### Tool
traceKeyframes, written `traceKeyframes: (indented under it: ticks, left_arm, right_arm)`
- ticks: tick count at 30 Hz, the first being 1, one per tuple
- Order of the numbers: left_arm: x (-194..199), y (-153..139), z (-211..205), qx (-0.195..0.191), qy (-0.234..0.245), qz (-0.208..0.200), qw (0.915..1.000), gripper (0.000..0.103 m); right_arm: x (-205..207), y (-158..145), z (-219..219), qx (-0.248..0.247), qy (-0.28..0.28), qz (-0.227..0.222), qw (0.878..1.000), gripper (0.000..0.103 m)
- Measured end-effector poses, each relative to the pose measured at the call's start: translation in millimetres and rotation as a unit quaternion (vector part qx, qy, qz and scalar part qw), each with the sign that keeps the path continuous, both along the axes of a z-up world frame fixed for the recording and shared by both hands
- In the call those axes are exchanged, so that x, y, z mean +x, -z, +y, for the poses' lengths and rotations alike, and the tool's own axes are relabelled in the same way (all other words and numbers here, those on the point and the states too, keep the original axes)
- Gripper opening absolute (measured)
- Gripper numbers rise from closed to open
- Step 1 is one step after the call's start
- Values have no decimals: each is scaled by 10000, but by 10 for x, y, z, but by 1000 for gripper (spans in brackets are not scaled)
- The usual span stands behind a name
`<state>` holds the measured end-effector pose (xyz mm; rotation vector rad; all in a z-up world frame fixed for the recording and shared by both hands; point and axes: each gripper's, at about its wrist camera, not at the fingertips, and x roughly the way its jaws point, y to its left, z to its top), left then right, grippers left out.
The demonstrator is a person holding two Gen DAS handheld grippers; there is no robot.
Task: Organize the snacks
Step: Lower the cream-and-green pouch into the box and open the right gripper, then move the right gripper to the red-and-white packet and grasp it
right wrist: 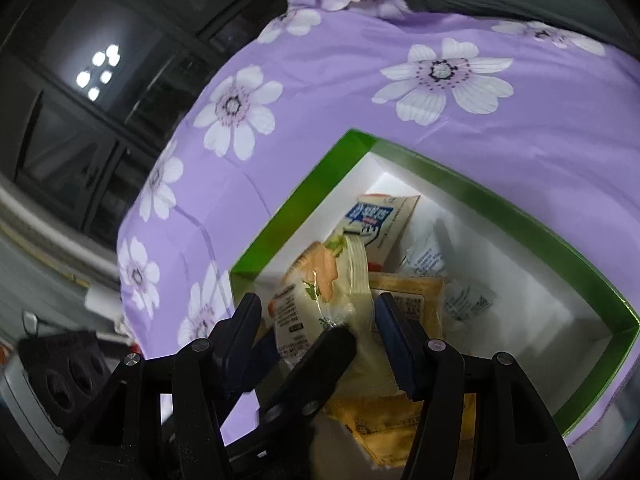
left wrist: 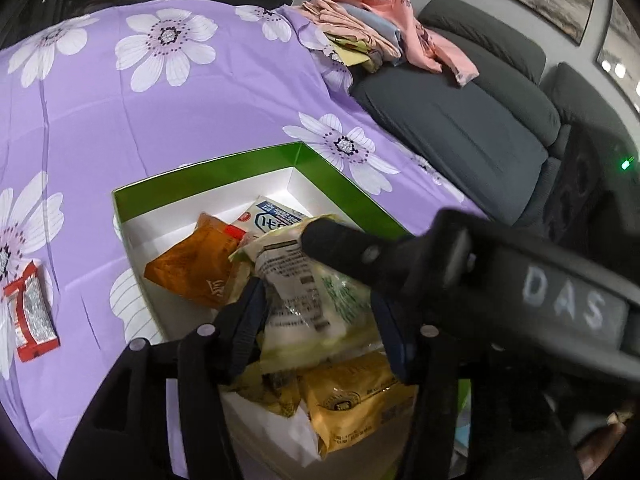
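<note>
At your far left, 1 flat red-and-white foil snack packet (left wrist: 32,316) lies on the purple flowered cloth covering the surface (left wrist: 160,120), well apart from the box; it looks like the piece left to collect.

Next comes the shallow white cardboard box with the green rim (left wrist: 208,176), which already carries several snacks. A crumpled orange packet (left wrist: 196,272) lies against its left wall, a blue-and-white packet (left wrist: 276,216) lies toward the far corner, and a yellow packet (left wrist: 360,400) lies flat at the near end.

In the middle of the box, the pale yellow-green plastic packet with the printed white label (left wrist: 296,300) is tilted up above the others. Your left gripper (left wrist: 316,324) has its jaws apart on either side of it, and I judge that they are not clamping it.

From the right, your right gripper (right wrist: 316,300) straddles the same packet near its top. Its pads sit right at the packet's edges, but I cannot tell whether they press on it.

Judging by this, most of the sorting is done: this packet needs laying down in the box, then the red one needs fetching.

Further right is a dark grey sofa (left wrist: 460,128) carrying a pile of pink clothes (left wrist: 380,20), which has no part in the job.
</note>
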<state>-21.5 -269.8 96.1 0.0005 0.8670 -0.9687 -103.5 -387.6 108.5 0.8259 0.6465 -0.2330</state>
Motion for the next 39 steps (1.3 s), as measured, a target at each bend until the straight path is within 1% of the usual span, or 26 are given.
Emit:
traceKeyframes:
  ticks: [1, 2, 3, 5, 7, 9, 11, 13, 17, 19, 20, 22, 23, 24, 25, 27, 28, 30, 32, 33, 35, 36, 37, 39]
  left_arm:
    - [1, -13, 35, -20, -24, -4, 10000, 64]
    - [-2, -44, 101, -80, -80, -36, 9999, 73]
    - [-6, -83, 188, -177, -145, -84, 9997, 76]
    - [5, -145, 343, -334, -285, -149, 9989, 83]
    - [57, -196, 536, -397, -535, -147, 9977, 86]
    - [117, -223, 722, -440, -739, -111, 9962, 88]
    - [195, -247, 979, -502, -1031, -61, 9934, 91]
    - [265, -249, 1245, -517, -1373, -9, 9892, 92]
    - [381, -174, 1844, -362, -2087, 153, 9772, 92]
    - [388, -124, 2119, -359, -2432, 230, 9690, 92]
    - [386, -72, 2303, -420, -2662, 330, 9624, 93]
    - [365, -2, 2520, -567, -2905, 459, 9541, 96]
    - [362, 54, 2660, -623, -3060, 526, 9486, 96]
    - [379, 74, 2721, -629, -3164, 549, 9450, 96]
    - [396, 120, 2819, -583, -3344, 586, 9388, 96]
    - [452, 172, 2925, -431, -3549, 674, 9315, 96]
    - [470, 186, 2975, -424, -3609, 704, 9290, 96]
    - [511, 246, 3087, -471, -3775, 826, 9211, 96]
    - [551, 291, 3163, -423, -3848, 936, 9173, 96]
    - [565, 311, 3202, -390, -3881, 952, 9158, 96]
    - [591, 338, 3242, -239, -3999, 951, 9113, 96]
    - [602, 352, 3265, -180, -4044, 958, 9094, 96]
    - [601, 358, 3289, -183, -4071, 963, 9081, 96]
    - [607, 371, 3333, -274, -4088, 1016, 9066, 96]
  right_arm:
    - [-14, -12, -4, -20, 24, -47, 10000, 65]
    - [-29, -30, 0, -49, 40, -86, 9999, 70]
    - [-44, -59, 15, -102, 72, -121, 9998, 72]
    - [-58, -119, 56, -242, 145, -176, 9994, 73]
    - [-45, -183, 117, -403, 170, -193, 9989, 76]
    - [-25, -242, 202, -568, 70, -255, 9980, 81]
    - [22, -298, 300, -741, -88, -298, 9968, 84]
    - [63, -343, 404, -922, -204, -324, 9950, 86]
    - [150, -421, 657, -1343, -473, -320, 9893, 86]
    - [204, -440, 793, -1517, -649, -317, 9858, 86]
    - [236, -442, 852, -1576, -733, -306, 9843, 86]
    - [307, -433, 978, -1642, -916, -266, 9818, 86]
    - [354, -422, 1053, -1646, -1039, -242, 9806, 86]
    - [383, -412, 1110, -1632, -1141, -232, 9797, 86]
    - [421, -397, 1171, -1621, -1254, -213, 9785, 86]
    - [523, -348, 1333, -1610, -1506, -151, 9753, 86]
    - [573, -320, 1400, -1612, -1589, -94, 9740, 86]
    - [715, -237, 1578, -1700, -1778, 144, 9692, 86]
    - [875, -141, 1746, -1780, -1926, 410, 9641, 86]
    - [993, -68, 1829, -1804, -1951, 697, 9615, 86]
    - [1194, 63, 1958, -1971, -1813, 1268, 9551, 86]
    - [1309, 125, 2024, -2047, -1834, 1401, 9512, 86]
    - [1411, 179, 2078, -2042, -1942, 1414, 9490, 86]
    - [1635, 323, 2158, -1987, -2221, 1501, 9427, 86]
